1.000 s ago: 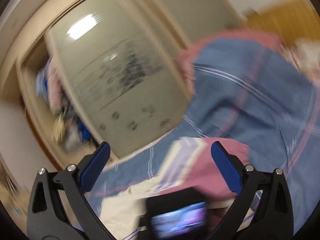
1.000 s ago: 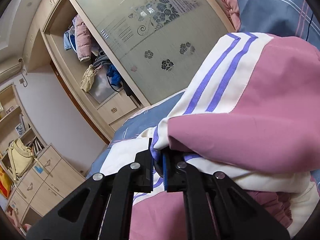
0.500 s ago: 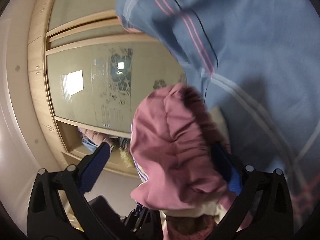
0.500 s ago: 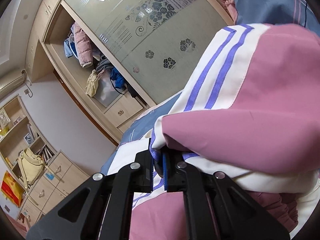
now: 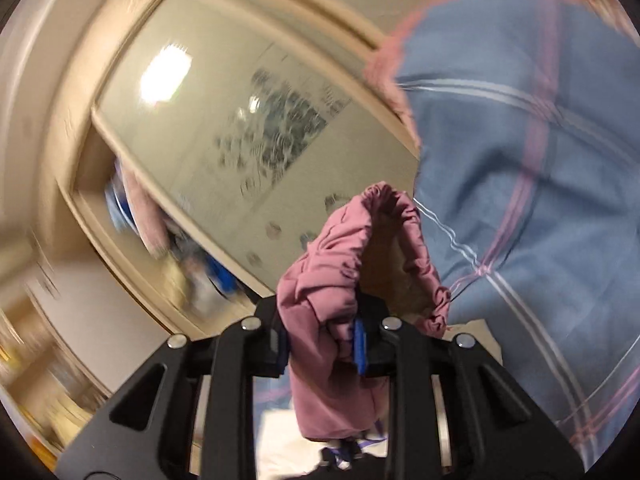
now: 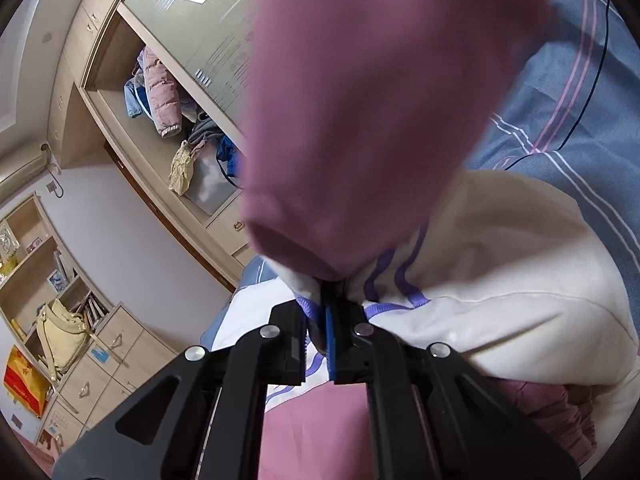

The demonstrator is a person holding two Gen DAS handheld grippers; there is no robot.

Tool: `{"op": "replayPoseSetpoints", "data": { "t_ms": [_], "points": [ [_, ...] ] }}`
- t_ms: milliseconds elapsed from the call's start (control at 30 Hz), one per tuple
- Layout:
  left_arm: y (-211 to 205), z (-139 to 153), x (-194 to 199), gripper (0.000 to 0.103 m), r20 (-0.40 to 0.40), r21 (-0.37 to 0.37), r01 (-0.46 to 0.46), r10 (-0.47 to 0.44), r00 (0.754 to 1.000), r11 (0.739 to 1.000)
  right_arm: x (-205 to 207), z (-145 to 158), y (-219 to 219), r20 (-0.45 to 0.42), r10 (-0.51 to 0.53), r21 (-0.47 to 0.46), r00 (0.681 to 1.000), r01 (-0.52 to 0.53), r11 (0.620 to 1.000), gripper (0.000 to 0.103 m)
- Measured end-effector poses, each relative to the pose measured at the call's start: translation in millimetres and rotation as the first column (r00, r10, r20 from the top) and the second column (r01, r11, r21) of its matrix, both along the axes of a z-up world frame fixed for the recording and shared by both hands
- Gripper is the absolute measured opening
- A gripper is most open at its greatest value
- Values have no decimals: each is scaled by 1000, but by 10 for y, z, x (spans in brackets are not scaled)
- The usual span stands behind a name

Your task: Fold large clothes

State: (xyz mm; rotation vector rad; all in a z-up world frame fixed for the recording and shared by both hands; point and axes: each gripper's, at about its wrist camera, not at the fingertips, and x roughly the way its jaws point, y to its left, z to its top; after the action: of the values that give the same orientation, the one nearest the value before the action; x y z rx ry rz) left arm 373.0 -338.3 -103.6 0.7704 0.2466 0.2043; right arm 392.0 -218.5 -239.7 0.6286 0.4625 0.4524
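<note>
The garment is a pink and cream jacket with purple stripes. In the left wrist view my left gripper (image 5: 320, 350) is shut on a bunched pink cuff of the jacket (image 5: 324, 300), which stands up from the jaws and hangs below them. In the right wrist view my right gripper (image 6: 318, 338) is shut on the jacket's cream and purple-striped edge (image 6: 384, 284). A blurred pink fold of the jacket (image 6: 360, 112) hangs close in front of the lens. The cream part of the jacket (image 6: 520, 272) lies on the bed to the right.
A blue checked bedsheet (image 5: 520, 200) covers the bed (image 6: 580, 80). A wardrobe with a frosted sliding door (image 5: 240, 120) and an open section of hanging clothes (image 6: 160, 92) stands behind. Drawers and shelves with a yellow bag (image 6: 60, 336) are at the left.
My left gripper went from open to shut on the pink cuff and swung up. In the right wrist view a pink fold has moved in front of the lens.
</note>
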Motion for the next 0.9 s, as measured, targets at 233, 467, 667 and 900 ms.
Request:
{"op": "replayPoseSetpoints", "data": {
  "t_ms": [233, 467, 667, 900],
  "points": [
    [1663, 410, 273, 24, -56, -255, -145, 135, 989, 956, 5, 33, 220, 6, 11, -149, 1000, -10, 989, 7],
    [3220, -549, 407, 24, -275, -420, -320, 217, 937, 849, -50, 61, 427, -41, 84, -337, 996, -93, 937, 7],
    [3909, -1510, 469, 24, -466, -631, -389, 73, 882, 671, -55, 44, 573, -155, 154, -486, 976, -211, 848, 11],
    [4060, -1592, 392, 41, -433, -637, -376, 91, 897, 673, -492, 627, 243, -66, 196, -418, 978, -206, 885, 69]
  ]
}}
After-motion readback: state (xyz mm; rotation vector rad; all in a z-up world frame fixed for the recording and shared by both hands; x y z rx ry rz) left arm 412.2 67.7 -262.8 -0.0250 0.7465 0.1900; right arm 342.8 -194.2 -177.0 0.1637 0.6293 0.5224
